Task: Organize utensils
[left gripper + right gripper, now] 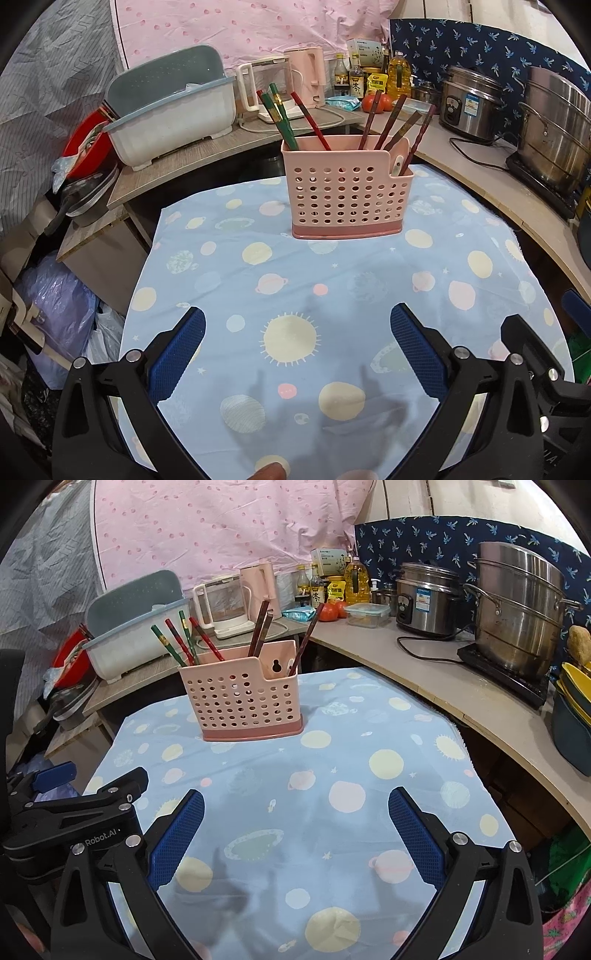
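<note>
A pink perforated utensil holder (347,192) (243,698) stands upright near the far edge of a small table under a blue planet-print cloth (332,295) (295,775). Several chopsticks lean in it: green and red ones (284,118) (177,642) on the left, dark brown ones (391,122) (262,627) on the right. My left gripper (297,325) hovers open over the near cloth with nothing between its blue pads. My right gripper (295,806) is open too and holds nothing; the left gripper's body shows at its lower left.
A grey-lidded dish rack (173,107) (136,627), two kettles (291,81) and bottles line the back counter. A rice cooker (428,598) and a tall steel steamer pot (517,616) with a power cord stand on the right counter. Bags and clutter lie at the left.
</note>
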Demonstrator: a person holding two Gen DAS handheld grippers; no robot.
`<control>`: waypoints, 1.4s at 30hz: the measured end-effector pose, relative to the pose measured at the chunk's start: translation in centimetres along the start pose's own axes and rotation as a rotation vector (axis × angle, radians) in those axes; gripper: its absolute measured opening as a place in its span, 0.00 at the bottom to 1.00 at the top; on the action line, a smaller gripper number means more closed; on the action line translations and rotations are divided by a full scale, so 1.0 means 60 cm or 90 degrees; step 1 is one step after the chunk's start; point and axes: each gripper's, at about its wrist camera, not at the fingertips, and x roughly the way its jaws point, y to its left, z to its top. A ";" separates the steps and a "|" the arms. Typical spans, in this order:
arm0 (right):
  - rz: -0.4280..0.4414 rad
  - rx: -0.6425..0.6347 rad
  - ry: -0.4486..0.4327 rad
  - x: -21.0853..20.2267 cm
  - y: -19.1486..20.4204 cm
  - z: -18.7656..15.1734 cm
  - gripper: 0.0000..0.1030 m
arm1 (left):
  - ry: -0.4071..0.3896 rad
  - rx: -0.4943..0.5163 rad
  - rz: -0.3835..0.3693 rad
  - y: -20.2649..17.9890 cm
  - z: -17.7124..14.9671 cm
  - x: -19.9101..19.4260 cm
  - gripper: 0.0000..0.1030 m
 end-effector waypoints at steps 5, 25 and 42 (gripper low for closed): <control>-0.004 -0.006 -0.001 0.000 0.003 0.000 0.94 | 0.001 -0.003 0.005 0.000 -0.001 0.001 0.93; -0.006 -0.009 0.005 0.005 0.011 -0.009 0.94 | -0.002 -0.017 0.010 0.005 -0.006 0.001 0.93; -0.004 -0.008 0.009 0.006 0.014 -0.011 0.94 | 0.000 -0.018 0.029 0.006 -0.009 0.004 0.93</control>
